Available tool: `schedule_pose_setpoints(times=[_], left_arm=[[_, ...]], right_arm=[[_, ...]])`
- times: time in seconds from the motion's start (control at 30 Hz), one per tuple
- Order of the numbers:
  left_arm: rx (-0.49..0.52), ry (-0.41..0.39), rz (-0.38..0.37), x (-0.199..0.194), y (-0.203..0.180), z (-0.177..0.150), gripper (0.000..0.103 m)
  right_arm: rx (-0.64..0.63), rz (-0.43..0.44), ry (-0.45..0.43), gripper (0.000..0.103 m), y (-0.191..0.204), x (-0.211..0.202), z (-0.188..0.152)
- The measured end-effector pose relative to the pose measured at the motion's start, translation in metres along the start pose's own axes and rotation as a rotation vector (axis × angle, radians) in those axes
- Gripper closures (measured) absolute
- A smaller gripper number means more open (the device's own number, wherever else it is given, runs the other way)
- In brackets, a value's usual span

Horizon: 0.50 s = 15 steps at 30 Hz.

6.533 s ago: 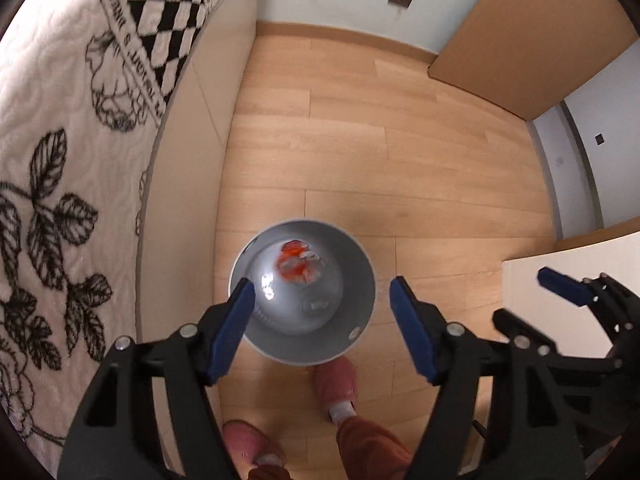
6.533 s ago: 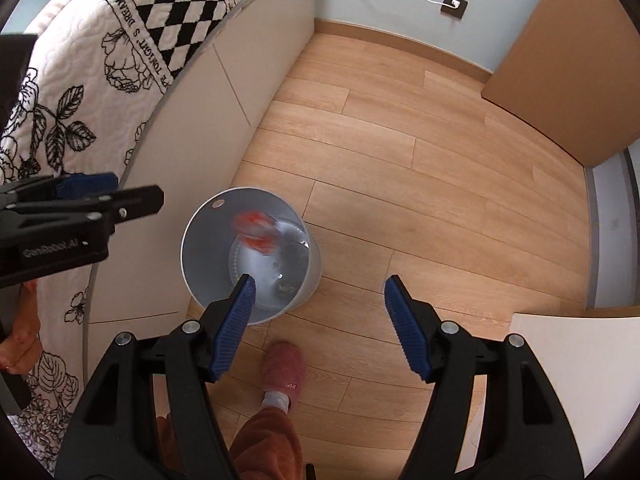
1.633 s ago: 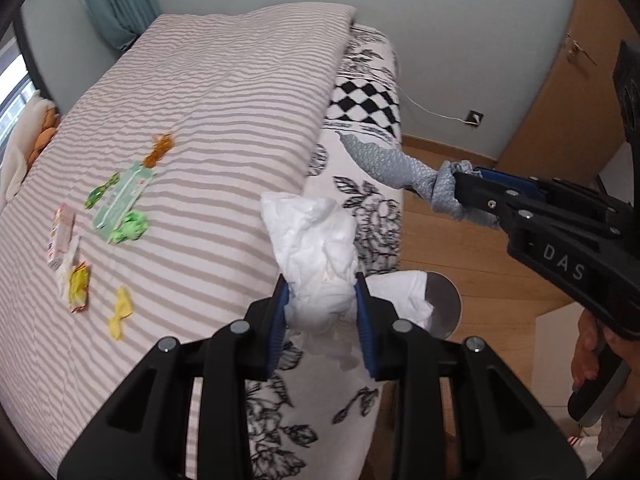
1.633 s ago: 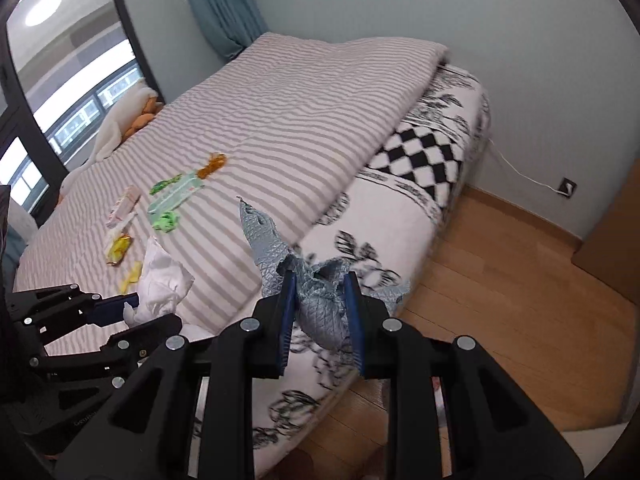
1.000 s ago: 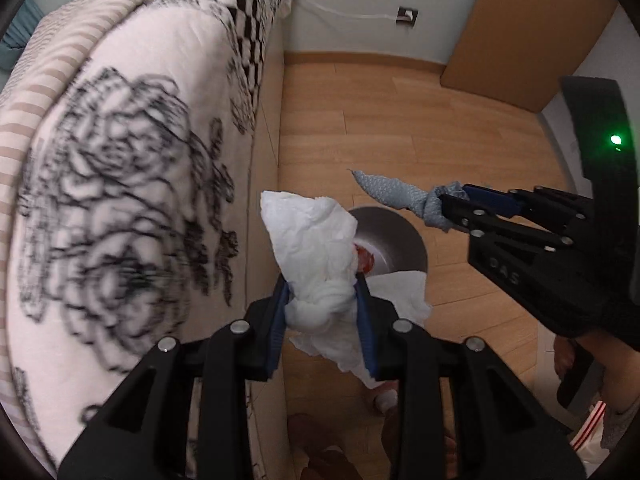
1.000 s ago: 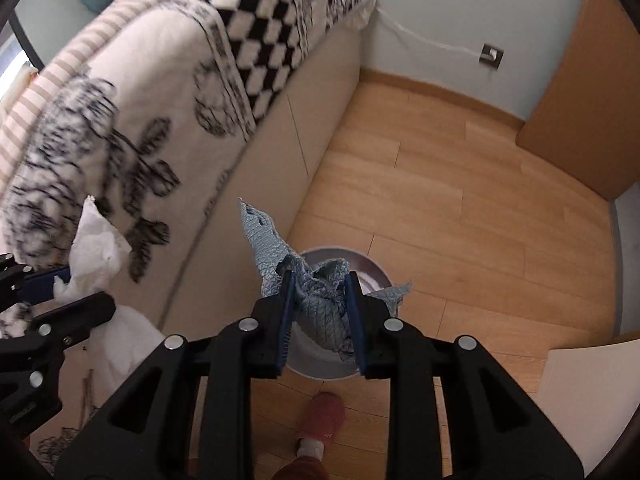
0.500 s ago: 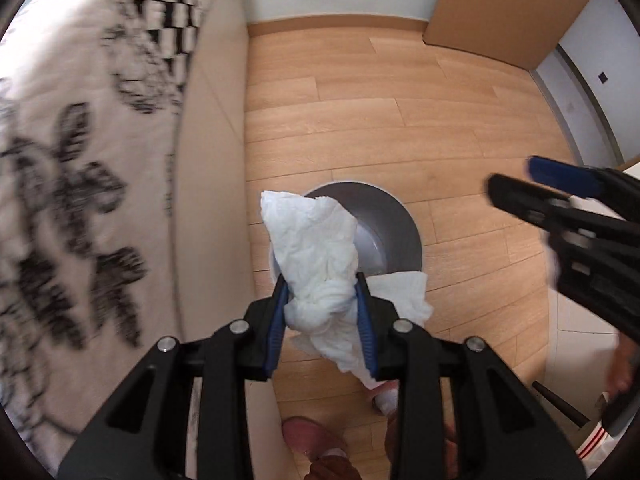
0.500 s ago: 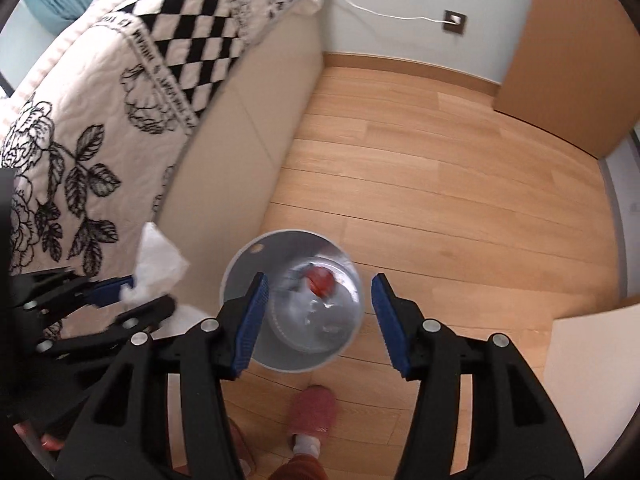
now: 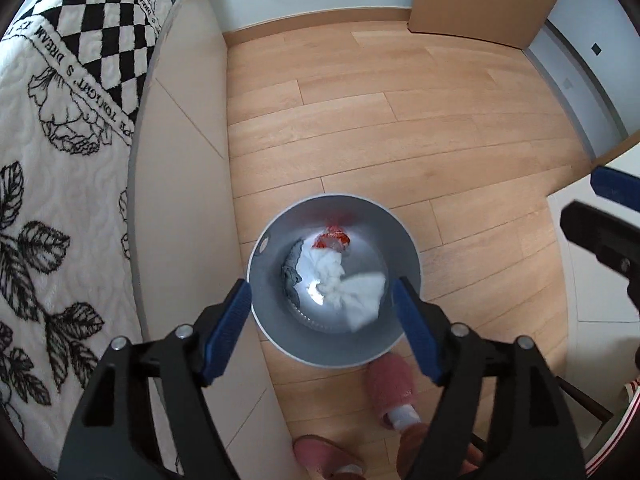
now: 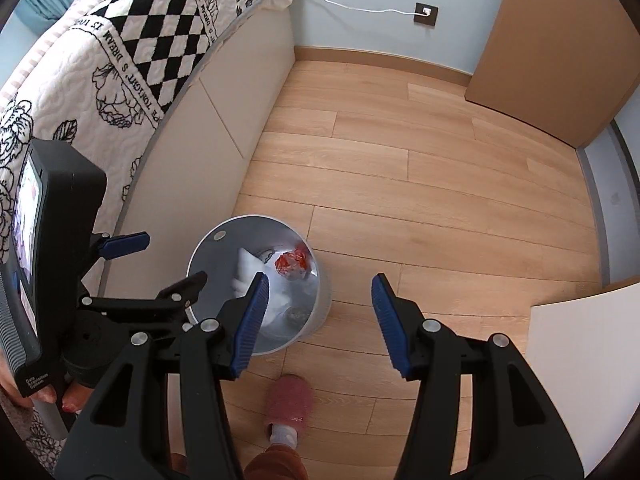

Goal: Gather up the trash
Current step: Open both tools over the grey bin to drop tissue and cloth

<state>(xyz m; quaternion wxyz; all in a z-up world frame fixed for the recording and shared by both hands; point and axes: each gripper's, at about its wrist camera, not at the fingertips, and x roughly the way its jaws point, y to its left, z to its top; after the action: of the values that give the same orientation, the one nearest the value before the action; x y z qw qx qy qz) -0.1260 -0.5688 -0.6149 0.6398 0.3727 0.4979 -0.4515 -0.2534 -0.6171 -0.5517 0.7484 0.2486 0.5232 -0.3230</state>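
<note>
Both my grippers, left [image 9: 322,312] and right [image 10: 316,306], are spread wide now, having let go; white tissue [image 9: 344,284] and grey cloth [image 9: 291,272] lie in the grey bin [image 9: 404,240], centre frame, on wood floor [image 9: 400,128] beside the bed [image 9: 80,120].

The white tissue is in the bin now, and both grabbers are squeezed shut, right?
Not quite. The white tissue is in the bin, but both grabbers are open: the left wrist view shows the left gripper spread wide, and the right wrist view shows the right gripper wide too.
</note>
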Motion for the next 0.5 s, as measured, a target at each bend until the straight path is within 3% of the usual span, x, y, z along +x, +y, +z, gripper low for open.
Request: schedule_pose_setpoints(times=[0.27,0.5], left_arm=[[-0.014,0.015,0.009,-0.016,0.012,-0.009,0.029],[-0.082,0.007,0.020,-0.068,0.052,-0.031,0.029]], right_arm=[[-0.016,-0.008,-0.011,0.051,0.013,-0.015,0.006],[-0.078,0.020,-0.034,0.051,0.054,-0.048,0.016]])
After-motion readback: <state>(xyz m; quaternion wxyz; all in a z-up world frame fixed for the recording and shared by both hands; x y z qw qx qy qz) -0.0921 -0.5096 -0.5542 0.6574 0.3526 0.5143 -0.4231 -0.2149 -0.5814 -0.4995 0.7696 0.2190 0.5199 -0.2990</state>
